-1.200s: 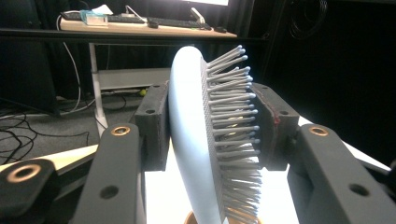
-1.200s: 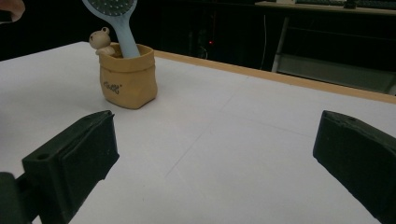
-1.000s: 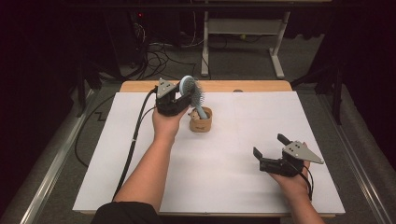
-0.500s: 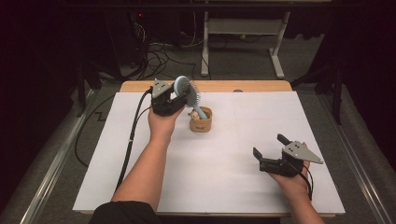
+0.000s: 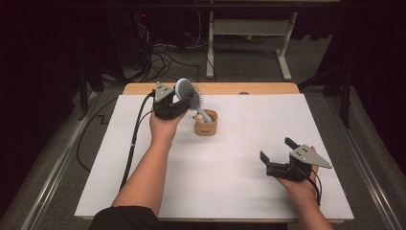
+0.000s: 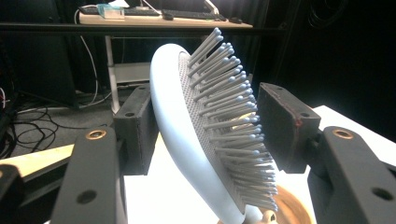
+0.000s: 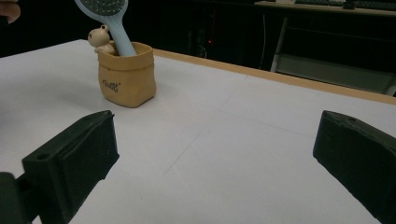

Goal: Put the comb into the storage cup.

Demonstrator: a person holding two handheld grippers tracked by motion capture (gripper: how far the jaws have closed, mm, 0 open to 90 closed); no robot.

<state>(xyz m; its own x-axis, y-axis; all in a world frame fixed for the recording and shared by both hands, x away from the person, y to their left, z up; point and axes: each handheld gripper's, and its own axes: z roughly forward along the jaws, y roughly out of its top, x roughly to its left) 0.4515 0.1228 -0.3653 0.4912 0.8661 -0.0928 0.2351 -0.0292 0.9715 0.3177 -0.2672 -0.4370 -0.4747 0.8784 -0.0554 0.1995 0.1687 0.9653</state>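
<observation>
A pale blue hairbrush [image 5: 187,96] leans with its handle in a small tan pot [image 5: 206,125] at the far middle of the white table. My left gripper [image 5: 183,99] is at the brush head [image 6: 187,130], which stands between the jaws. They have just been opening: the bristles are clear of the right pad [image 6: 280,126], and the brush's back lies close to the left pad [image 6: 135,126]. My right gripper [image 5: 276,149] rests at the near right, open with nothing in it. It faces the pot [image 7: 126,74] and the brush handle [image 7: 122,39].
A small figure [image 7: 99,37] perches on the pot's rim. The white sheet [image 5: 230,182] covers the table, with a wooden strip [image 5: 239,87] along the far edge. Beyond it are a white desk frame [image 5: 249,28] and floor cables [image 5: 158,57].
The left hand and its gripper have shifted slightly left at the brush head. The brush still leans in the pot. The right hand has kept still.
</observation>
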